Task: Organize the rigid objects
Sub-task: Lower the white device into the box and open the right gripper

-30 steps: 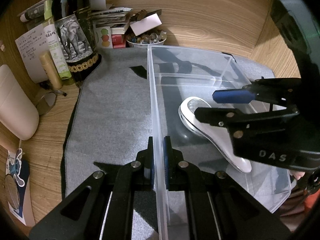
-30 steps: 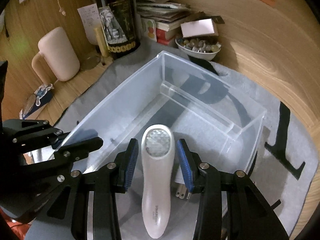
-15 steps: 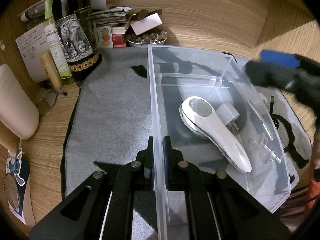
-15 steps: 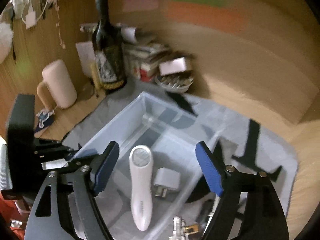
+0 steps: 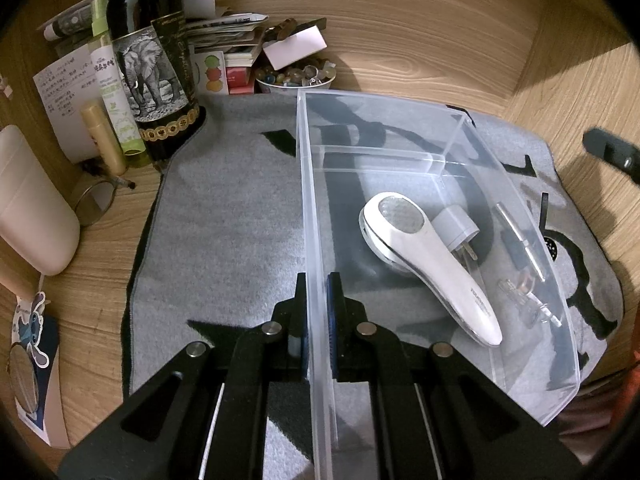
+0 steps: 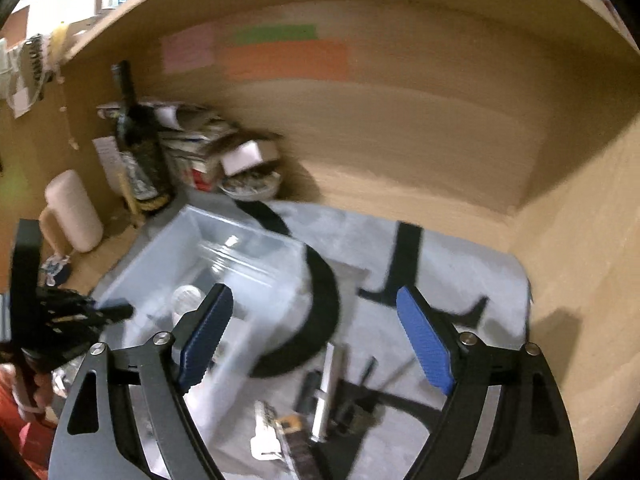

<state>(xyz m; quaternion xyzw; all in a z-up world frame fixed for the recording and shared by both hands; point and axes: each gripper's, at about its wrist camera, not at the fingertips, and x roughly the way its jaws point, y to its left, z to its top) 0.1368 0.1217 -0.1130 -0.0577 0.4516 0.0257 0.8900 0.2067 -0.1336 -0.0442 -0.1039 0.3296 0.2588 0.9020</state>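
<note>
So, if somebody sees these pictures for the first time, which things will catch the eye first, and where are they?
First, the white handheld device lying in the clear plastic bin on the grey mat, with a grey plug adapter beside its head. Next, the left gripper, shut on the bin's left wall. At the back left corner stands a dark bottle with an elephant label; the right gripper hangs open over small items outside the bin.
</note>
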